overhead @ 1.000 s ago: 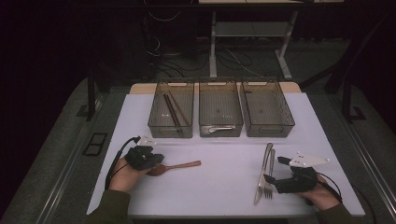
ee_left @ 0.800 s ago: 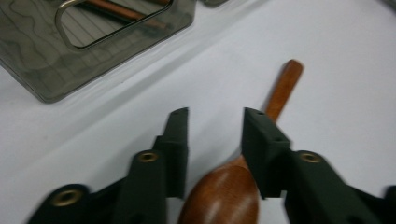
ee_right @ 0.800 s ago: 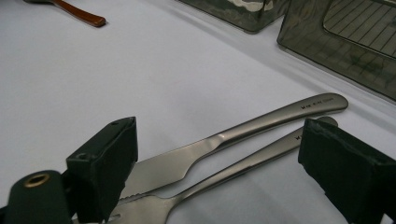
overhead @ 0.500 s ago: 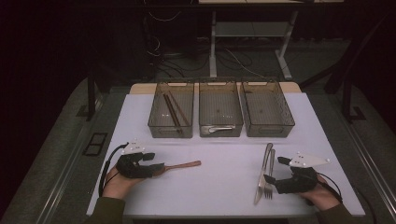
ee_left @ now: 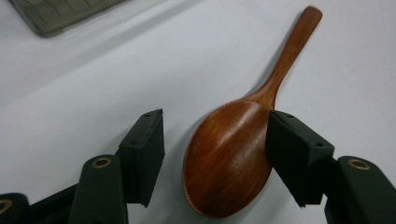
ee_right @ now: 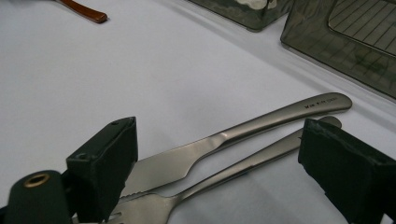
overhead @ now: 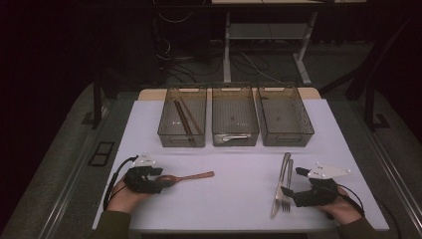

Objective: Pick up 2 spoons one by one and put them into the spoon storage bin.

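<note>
High view, nearest first: two tongs, one in each hand. The left tongs [overhead: 158,180] sit spread around the bowl of the one wooden spoon [overhead: 186,177], which lies flat on the white surface [overhead: 234,199]; in the left gripper view one jaw touches the bowl's edge and the other stands apart from it — nothing is clamped. The right tongs [overhead: 287,194] are likewise spread wide, low over the lower ends of one knife [overhead: 279,184] and one fork [overhead: 288,185], which lie side by side, just touching, handles pointing away from the person.

Farther back stand three clear bins in a row: the left bin [overhead: 182,117] holds two brown chopsticks [overhead: 185,119], the middle bin [overhead: 235,116] one metal utensil [overhead: 231,137], and the right bin [overhead: 284,116] none that I can make out.

Beyond the surface the room is dark — cables [overhead: 251,62] on the floor and a grey metal frame [overhead: 268,35].
</note>
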Demonstrator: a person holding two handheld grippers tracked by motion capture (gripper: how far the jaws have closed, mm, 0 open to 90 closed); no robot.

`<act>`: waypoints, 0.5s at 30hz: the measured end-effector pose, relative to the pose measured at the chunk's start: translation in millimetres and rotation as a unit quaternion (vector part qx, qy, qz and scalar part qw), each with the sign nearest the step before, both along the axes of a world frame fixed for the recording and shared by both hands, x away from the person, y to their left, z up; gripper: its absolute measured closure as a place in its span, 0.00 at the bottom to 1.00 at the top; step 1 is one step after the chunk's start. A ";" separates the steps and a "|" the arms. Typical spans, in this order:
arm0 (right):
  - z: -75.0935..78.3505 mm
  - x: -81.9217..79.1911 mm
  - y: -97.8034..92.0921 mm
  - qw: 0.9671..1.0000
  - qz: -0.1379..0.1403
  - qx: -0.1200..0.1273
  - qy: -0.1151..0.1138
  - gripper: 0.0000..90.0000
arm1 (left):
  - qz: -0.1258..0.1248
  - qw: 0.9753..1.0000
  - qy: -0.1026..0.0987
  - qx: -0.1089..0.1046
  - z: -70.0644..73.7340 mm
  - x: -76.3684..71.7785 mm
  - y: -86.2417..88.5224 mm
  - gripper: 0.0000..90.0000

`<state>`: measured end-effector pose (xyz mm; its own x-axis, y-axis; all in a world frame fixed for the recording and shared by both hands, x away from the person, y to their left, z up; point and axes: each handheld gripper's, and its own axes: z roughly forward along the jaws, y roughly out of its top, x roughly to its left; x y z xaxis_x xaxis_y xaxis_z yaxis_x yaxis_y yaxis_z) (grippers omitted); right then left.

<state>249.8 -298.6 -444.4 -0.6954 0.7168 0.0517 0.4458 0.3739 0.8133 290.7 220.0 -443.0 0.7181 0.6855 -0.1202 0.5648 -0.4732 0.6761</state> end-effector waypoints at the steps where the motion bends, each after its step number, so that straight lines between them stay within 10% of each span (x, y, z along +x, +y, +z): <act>1: 0.0 0.0 0.0 1.000 0.000 0.000 0.001 0.13 | -0.004 1.000 -0.003 0.006 0.2 -0.3 0.3 0.41; 15: -0.2 0.1 0.0 1.000 -0.001 -0.001 0.001 0.13 | -0.029 0.999 -0.007 0.020 2.0 -7.5 -0.5 0.56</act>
<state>249.9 -298.7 -444.6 -0.6941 0.7180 0.0517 0.4478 0.3744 0.8120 283.1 219.5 -441.0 0.7582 0.6467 -0.0828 0.5262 -0.5320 0.6634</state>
